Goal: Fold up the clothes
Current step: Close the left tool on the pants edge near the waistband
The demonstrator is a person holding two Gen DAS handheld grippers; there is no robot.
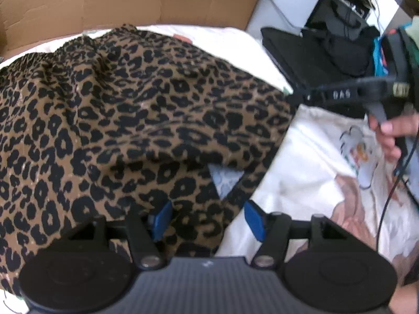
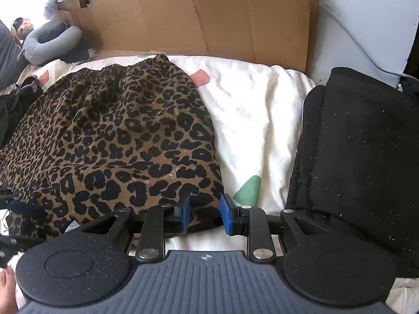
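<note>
Both grippers stand apart over the leopard-print garment (image 1: 136,120) on the white bed cover (image 2: 248,120) — left gripper (image 1: 207,219) wider, right gripper (image 2: 204,213) narrower, neither clamping.

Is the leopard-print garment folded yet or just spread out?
Partly folded: the leopard-print garment has one layer doubled over near its edge, bunched and wrinkled on the white bedding. Not a neat finished fold.

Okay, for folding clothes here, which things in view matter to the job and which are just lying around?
Part of the job:
- leopard-print garment
- left gripper, open, fabric between its pads
- right gripper, open at the garment's edge
- white bedding underneath

Just lying about:
- cardboard sheet
- black folded fabric
- grey ring cushion
</note>
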